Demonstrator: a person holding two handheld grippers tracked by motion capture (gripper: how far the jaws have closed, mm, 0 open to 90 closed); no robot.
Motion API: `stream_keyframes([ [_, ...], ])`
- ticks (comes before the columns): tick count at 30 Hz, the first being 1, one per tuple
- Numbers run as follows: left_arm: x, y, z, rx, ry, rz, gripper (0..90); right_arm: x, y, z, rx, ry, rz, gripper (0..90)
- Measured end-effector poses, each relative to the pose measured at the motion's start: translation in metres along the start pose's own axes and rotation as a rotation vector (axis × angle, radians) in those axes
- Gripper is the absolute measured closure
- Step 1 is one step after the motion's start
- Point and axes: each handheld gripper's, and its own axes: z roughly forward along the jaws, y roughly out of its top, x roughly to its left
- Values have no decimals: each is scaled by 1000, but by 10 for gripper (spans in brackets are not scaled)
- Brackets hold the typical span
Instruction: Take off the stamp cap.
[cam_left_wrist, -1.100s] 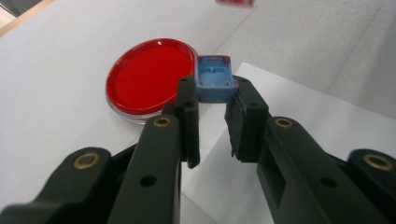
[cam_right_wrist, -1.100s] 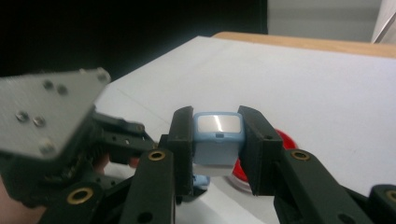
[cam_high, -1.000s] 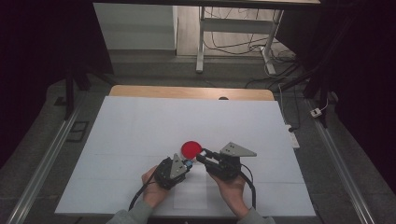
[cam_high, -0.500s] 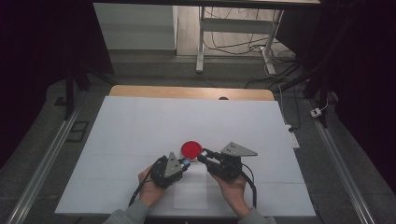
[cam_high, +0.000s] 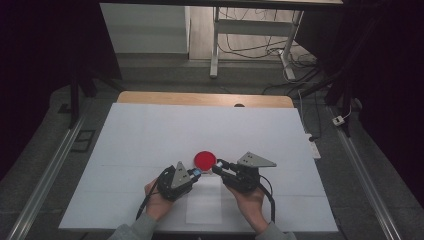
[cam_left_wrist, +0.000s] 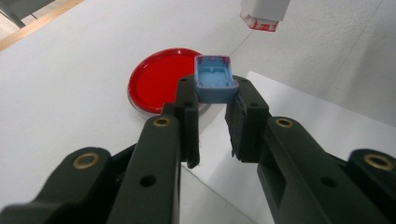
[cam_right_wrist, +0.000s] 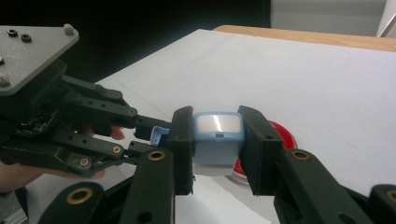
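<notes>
My left gripper (cam_left_wrist: 214, 100) is shut on a small blue cap (cam_left_wrist: 215, 79), held hollow side up just in front of a flat red dish (cam_left_wrist: 161, 79). My right gripper (cam_right_wrist: 217, 135) is shut on a small white box (cam_right_wrist: 215, 149) with a light blue rim and a shiny face. In the right gripper view the left gripper (cam_right_wrist: 154, 130) reaches in from the left, its blue cap (cam_right_wrist: 158, 134) close beside the box. In the high view both grippers, left (cam_high: 196, 172) and right (cam_high: 218, 166), meet tip to tip just short of the red dish (cam_high: 205, 159).
The white table (cam_high: 150, 135) has a wooden strip (cam_high: 200, 98) along its far edge. A white paper sheet (cam_high: 205, 205) lies between the person's hands near the front edge. Cables and table legs lie on the floor beyond.
</notes>
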Motion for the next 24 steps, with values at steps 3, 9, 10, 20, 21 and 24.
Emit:
stream_keyframes([
  [3,2,-1,-3,-5,-7,-4,748,0,0,-1,-1,0,-3,669],
  [9,6,-3,-11,-12,-17,-16,748,-2,1,-2,1,-4,-18,669],
  [10,7,-3,-13,-12,-17,-18,748,-2,1,-3,1,-4,-21,669],
  [20,19,-11,-34,-32,-18,-51,748,-4,2,-5,0,-11,-42,668],
  [21,20,-12,-36,-35,-19,-56,747,-5,2,-6,-1,-12,-43,668],
  [24,23,-14,-42,-38,-22,-65,747,-6,2,-7,-2,-15,-43,668],
])
